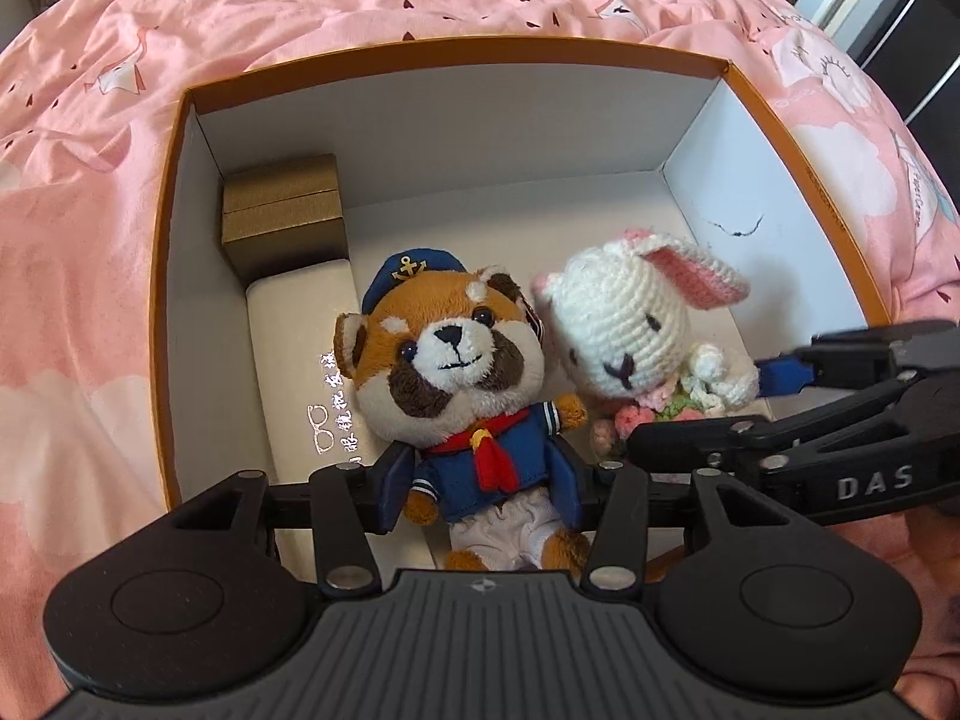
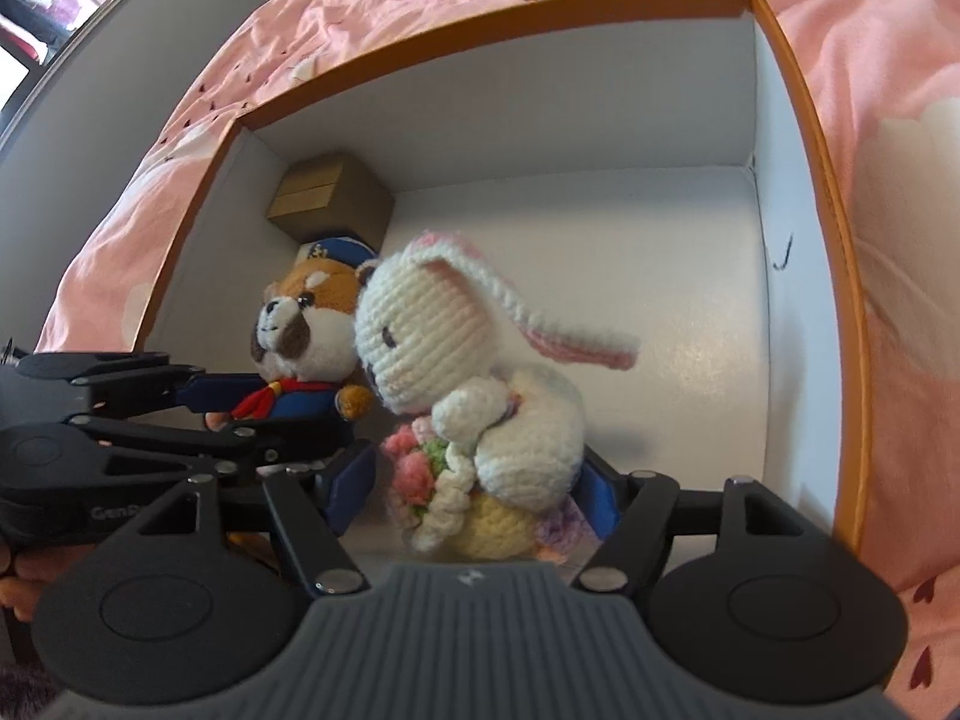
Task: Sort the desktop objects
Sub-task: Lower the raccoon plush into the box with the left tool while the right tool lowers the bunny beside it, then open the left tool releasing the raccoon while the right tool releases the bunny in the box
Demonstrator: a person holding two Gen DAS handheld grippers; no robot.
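Note:
A red panda plush [image 1: 456,360] in a blue sailor suit lies on the floor of an orange-rimmed white box [image 1: 171,252]. My left gripper [image 1: 480,480] has its blue pads against both sides of the plush's jacket. Beside it on the right sits a white crocheted bunny [image 1: 624,330] with a flower bouquet. In the right wrist view the bunny [image 2: 480,372] rests on the box [image 2: 843,252] floor between the fingers of my right gripper [image 2: 477,489], which stand wide with a gap beside the bouquet. The panda [image 2: 306,324] and left gripper [image 2: 288,420] show at the left.
A small gold box [image 1: 282,210] stands in the back left corner, with a beige glasses case [image 1: 300,354] in front of it along the left wall. The box's right half shows bare white floor [image 2: 660,300]. A pink printed bedsheet [image 1: 78,180] surrounds the box.

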